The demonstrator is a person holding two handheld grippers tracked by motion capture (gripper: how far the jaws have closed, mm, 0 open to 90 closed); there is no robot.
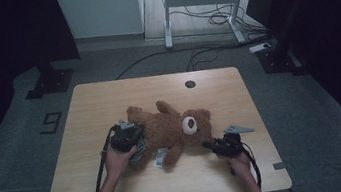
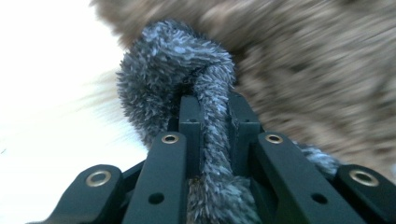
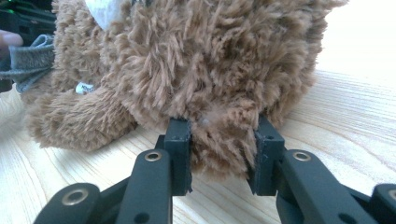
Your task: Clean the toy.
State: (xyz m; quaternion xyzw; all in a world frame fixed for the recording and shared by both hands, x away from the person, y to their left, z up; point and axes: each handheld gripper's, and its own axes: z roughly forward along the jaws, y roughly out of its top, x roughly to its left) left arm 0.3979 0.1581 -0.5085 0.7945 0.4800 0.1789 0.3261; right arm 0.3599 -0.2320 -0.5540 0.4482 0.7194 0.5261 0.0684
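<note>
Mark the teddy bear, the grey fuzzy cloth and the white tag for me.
teddy bear (image 1: 163,127): high view, on the brown belly.
grey fuzzy cloth (image 2: 212,112): left gripper view, on the strip pinched between the jaws.
white tag (image 1: 160,158): high view, on the label beside the bear's lower arm.

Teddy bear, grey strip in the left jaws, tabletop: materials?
Teddy bear: brown plush, long shaggy pile, likely synthetic. It gives where the right gripper pinches it.
Grey strip: fuzzy fabric with short tufts, clamped in the left gripper; possibly chenille or fleece.
Tabletop: light wood-grain, matte; laminate or veneer, cannot tell.
</note>
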